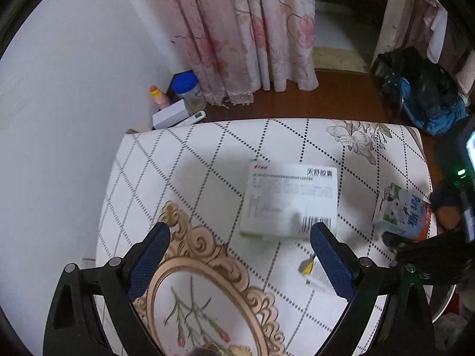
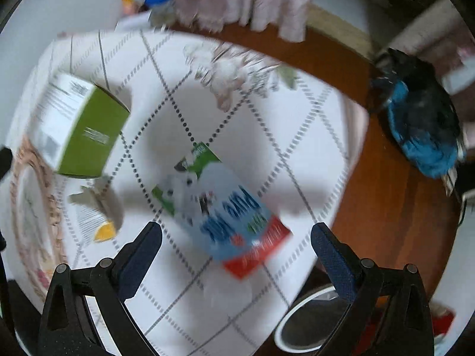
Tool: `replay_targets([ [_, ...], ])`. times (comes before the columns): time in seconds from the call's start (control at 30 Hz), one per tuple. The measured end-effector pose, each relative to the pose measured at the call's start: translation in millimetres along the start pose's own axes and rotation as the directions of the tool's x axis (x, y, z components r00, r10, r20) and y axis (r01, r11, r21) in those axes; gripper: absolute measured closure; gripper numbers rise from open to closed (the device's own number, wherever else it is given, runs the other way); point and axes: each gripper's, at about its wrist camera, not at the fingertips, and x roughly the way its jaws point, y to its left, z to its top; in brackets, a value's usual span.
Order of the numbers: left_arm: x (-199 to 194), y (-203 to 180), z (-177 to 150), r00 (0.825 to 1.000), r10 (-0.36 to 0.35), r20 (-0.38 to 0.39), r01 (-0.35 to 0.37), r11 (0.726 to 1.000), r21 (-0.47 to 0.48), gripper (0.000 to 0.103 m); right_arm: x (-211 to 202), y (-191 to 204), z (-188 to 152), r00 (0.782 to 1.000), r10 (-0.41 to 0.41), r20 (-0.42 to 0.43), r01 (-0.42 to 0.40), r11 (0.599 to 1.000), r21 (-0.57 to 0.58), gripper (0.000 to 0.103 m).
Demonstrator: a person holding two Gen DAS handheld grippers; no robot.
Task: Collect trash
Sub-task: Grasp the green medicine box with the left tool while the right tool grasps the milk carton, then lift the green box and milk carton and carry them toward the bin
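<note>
- A small table with a white, dotted-lattice cloth [image 1: 207,160] stands in a room corner, a flowered pink curtain [image 1: 246,29] hanging behind it over a dark red-brown floor.
- The trash lies on the cloth: a blue, green and red carton [image 2: 225,216] sits just ahead of the right tongs [image 2: 236,231], roughly between the two fingers but not touched by them. It looks like light, thin cardboard, probably empty, so it should crush easily; I would take it across its narrow width, near the middle.
- The right tongs are spread wide and grasp nothing.
- A white and green medicine box [image 1: 291,201] lies just in front of the left tongs [image 1: 240,231], nearer their right finger. Also light and stiff-sided; the short edges look best for holding.
- The left tongs stand released, empty.
- A small torn wrapper [image 1: 308,267] lies beside the left tongs' right finger: flimsy, hard to pinch.
- A white-rimmed bin [image 2: 308,320] shows under the right tongs, off the table edge.
</note>
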Motion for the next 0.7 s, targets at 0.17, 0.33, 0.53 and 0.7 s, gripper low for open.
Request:
replay_targets([
  [0.17, 10, -11, 12, 0.999, -0.044, -0.017, 0.045, 0.999, 0.022, 0.006, 5, -33, 2, 0.999, 0.034, 0.004, -0.034, 0.979, 0.200, 0.030],
  [0.33, 26, -27, 23, 0.997, -0.062, -0.051, 0.065, 0.996, 0.062, 0.003, 3, -81, -9, 0.990, 0.132, 0.050, -0.141, 0.893, 0.428, 0.030],
  [0.53, 45, -39, 26, 0.992, -0.072, -0.100, 0.080, 0.994, 0.081, 0.003, 0, -71, -10, 0.994, 0.097, 0.039, -0.105, 0.944, 0.314, 0.020],
  [0.7, 48, -35, 24, 0.992, -0.095, -0.081, 0.100, 0.993, 0.057, 0.012, 1, -60, -3, 0.995, 0.067, 0.072, -0.085, 0.953, 0.291, 0.020],
])
